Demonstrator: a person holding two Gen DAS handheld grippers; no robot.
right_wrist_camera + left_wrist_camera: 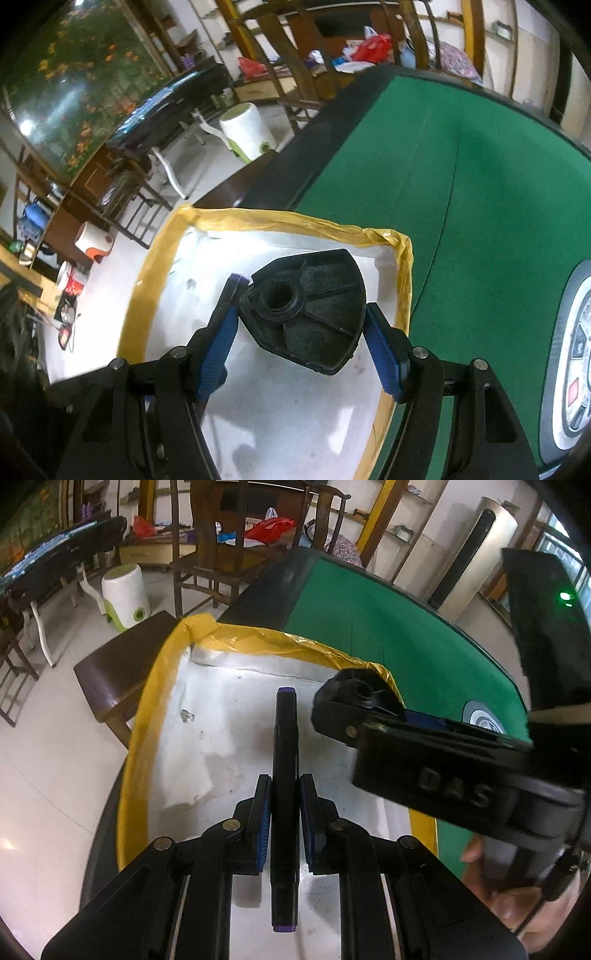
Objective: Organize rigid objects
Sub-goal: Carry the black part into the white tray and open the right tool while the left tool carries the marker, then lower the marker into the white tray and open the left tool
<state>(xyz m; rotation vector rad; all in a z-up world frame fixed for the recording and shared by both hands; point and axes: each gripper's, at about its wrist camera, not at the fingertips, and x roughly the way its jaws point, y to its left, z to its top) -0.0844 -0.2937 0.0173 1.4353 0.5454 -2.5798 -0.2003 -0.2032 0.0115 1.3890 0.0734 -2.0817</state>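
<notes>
Left gripper [284,805] fingers clamp black purple-capped marker [284,775]; right gripper [301,339] fingers hold black fan-shaped plastic part [314,317] over white yellow-taped tray [155,295].

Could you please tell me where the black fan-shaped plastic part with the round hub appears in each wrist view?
Left wrist: the black fan-shaped plastic part is right of centre, partly hidden by the right gripper.
Right wrist: centre, held between the blue pads.
Shared landmark: the white tray's yellow-taped far-right corner.
</notes>
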